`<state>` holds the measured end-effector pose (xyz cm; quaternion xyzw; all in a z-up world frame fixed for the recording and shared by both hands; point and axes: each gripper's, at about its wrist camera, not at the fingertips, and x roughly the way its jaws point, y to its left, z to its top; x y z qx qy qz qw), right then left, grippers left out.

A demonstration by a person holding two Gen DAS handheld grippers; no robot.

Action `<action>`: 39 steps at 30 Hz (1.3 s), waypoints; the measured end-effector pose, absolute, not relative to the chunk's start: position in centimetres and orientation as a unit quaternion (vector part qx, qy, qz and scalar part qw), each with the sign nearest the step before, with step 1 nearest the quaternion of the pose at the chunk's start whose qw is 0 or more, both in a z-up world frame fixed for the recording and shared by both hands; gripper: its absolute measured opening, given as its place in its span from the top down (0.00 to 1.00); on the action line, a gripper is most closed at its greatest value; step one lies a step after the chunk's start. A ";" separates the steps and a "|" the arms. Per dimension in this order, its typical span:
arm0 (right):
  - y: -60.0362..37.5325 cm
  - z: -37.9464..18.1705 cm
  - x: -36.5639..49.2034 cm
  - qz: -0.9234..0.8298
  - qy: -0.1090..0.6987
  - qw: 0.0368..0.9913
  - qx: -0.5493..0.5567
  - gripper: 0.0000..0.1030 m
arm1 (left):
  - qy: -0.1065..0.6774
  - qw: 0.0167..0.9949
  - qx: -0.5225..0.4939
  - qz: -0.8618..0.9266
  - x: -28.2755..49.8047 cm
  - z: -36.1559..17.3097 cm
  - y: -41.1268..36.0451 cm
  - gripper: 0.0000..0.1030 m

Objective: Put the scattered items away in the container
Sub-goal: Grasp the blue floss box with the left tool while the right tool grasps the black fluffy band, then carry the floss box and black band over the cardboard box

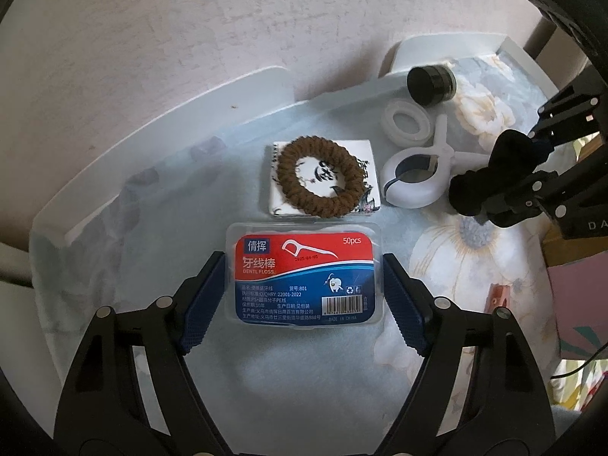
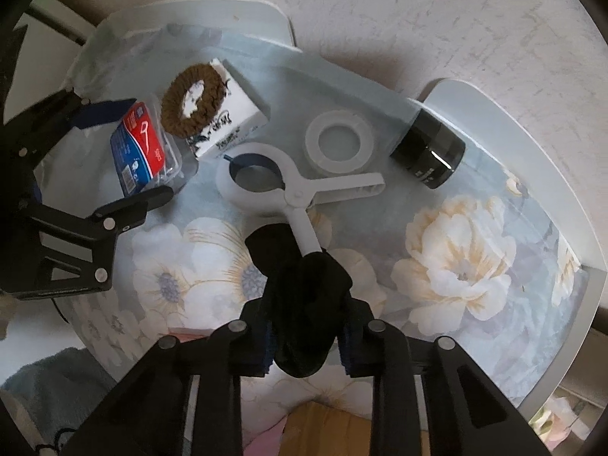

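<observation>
A clear dental floss box (image 1: 306,275) with a red and blue label sits between the pads of my left gripper (image 1: 304,300) inside the translucent white container (image 1: 125,140); the jaws are closed against its two sides. It also shows in the right wrist view (image 2: 144,148). My right gripper (image 2: 307,338) is shut on a black cloth item (image 2: 304,296) and holds it over the container, above the handle of a white clamp (image 2: 288,186). A brown hair tie (image 1: 319,176) lies on a tissue pack (image 1: 366,174).
A white tape ring (image 2: 338,140) and a black jar (image 2: 429,152) on its side lie in the container. An orange clip (image 1: 497,296) lies on the floral cloth (image 2: 456,258). A rough wall (image 1: 190,30) stands behind the container.
</observation>
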<state>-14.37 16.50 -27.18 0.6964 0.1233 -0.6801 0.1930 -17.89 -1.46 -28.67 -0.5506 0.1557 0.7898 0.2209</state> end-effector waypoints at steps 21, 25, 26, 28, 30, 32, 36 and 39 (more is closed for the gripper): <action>19.5 -22.6 -12.0 -0.710 0.080 0.182 0.675 0.81 | 0.131 0.200 -0.521 0.819 -15.7 -23.5 -3.4 0.24; 19.4 -19.4 -12.6 -0.718 0.078 0.181 0.668 0.81 | 0.133 0.200 -0.516 0.822 -15.2 -22.4 -3.3 0.24; 19.7 -18.9 -12.2 -0.722 0.078 0.180 0.663 0.81 | 0.132 0.200 -0.513 0.824 -15.1 -22.0 -3.3 0.24; 18.0 -17.7 -11.8 -0.730 0.075 0.176 0.656 0.81 | 0.132 0.199 -0.511 0.826 -14.8 -21.1 -3.2 0.24; 16.6 -16.6 -11.1 -0.741 0.070 0.171 0.645 0.81 | 0.133 0.199 -0.507 0.828 -14.6 -20.2 -3.1 0.24; 16.6 -16.2 -11.3 -0.752 0.064 0.168 0.634 0.81 | 0.135 0.199 -0.501 0.831 -14.2 -18.8 -2.7 0.24; 16.7 -14.0 -10.3 -0.774 0.050 0.161 0.610 0.81 | 0.141 0.200 -0.482 0.841 -13.2 -16.0 -1.7 0.24; 17.5 -12.1 -9.0 -0.789 0.041 0.154 0.594 0.81 | 0.145 0.211 -0.466 0.847 -12.1 -13.4 -0.5 0.24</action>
